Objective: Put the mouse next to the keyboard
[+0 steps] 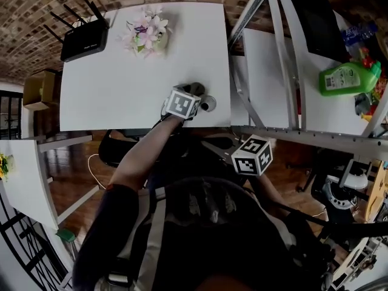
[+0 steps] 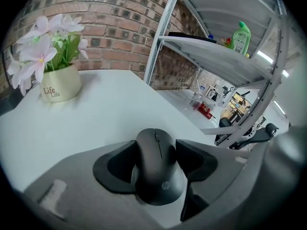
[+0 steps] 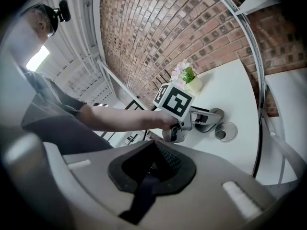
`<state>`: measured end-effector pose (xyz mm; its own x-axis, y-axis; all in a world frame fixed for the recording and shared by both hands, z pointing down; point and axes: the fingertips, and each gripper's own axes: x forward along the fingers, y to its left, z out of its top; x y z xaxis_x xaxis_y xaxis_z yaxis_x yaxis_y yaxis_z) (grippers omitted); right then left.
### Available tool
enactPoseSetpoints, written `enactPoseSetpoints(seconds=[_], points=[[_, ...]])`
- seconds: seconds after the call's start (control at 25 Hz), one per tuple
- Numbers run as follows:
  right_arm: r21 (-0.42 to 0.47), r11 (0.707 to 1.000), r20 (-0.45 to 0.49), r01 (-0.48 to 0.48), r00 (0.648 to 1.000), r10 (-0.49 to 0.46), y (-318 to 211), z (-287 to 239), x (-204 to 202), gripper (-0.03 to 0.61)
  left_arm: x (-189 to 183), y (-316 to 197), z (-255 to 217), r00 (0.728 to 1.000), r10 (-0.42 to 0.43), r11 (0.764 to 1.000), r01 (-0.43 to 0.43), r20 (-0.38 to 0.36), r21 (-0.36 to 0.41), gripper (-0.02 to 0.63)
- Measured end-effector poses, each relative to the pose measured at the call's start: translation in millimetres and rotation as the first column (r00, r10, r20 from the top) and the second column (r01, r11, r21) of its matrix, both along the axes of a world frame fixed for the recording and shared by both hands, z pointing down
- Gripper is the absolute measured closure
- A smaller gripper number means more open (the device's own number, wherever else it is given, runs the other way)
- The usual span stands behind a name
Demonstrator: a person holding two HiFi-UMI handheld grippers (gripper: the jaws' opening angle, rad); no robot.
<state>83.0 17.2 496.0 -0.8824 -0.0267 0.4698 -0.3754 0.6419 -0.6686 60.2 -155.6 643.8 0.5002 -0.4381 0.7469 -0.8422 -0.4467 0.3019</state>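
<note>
A black mouse (image 2: 158, 169) sits between the jaws of my left gripper (image 2: 156, 148), and both pads press against its sides. It is at the near right part of the white table (image 1: 121, 83). In the head view the left gripper (image 1: 185, 102) mostly covers the mouse (image 1: 197, 89). My right gripper (image 3: 153, 166) is shut on nothing and is held off the table, close to the body (image 1: 251, 155). A flat black thing (image 1: 309, 17) lies on the shelf at the right; I cannot tell whether it is the keyboard.
A pot of pink flowers (image 1: 147, 34) and a black router (image 1: 85, 40) stand at the back of the table. A round cable hole (image 1: 208, 106) is beside the left gripper. The metal shelf rack (image 1: 285, 71) at the right holds a green bottle (image 1: 348, 77).
</note>
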Motion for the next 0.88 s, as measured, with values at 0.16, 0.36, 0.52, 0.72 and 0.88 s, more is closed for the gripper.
enactPoseSetpoints(seconds=[0.16, 0.36, 0.52, 0.72, 0.88], points=[[0.000, 1.000, -0.002, 0.018, 1.000, -0.018, 1.2, -0.3, -7.8, 0.572, -4.8, 1.5, 0.4, 1.000, 0.005, 1.000, -0.005, 0.000, -0.003, 0.344], [0.000, 0.999, -0.002, 0.034, 0.999, -0.034, 2.3, -1.0, -15.4, 0.572, -13.4, 1.2, -0.2, 1.000, 0.002, 1.000, -0.002, 0.002, 0.002, 0.342], [-0.009, 0.999, 0.005, 0.038, 0.999, -0.038, 4.8, -0.1, -24.0, 0.572, -26.8, 4.5, -0.9, 1.000, -0.013, 1.000, 0.013, 0.011, -0.003, 0.342], [-0.004, 0.999, 0.000, 0.044, 0.999, -0.044, 4.3, -0.2, -24.7, 0.572, -28.9, 3.9, 0.3, 0.999, -0.038, 0.999, 0.038, -0.006, 0.003, 0.342], [-0.006, 0.998, 0.004, 0.058, 0.998, -0.058, 6.3, -0.4, -31.9, 0.572, -42.9, 5.8, 0.0, 0.998, -0.061, 0.998, 0.061, -0.004, 0.005, 0.343]])
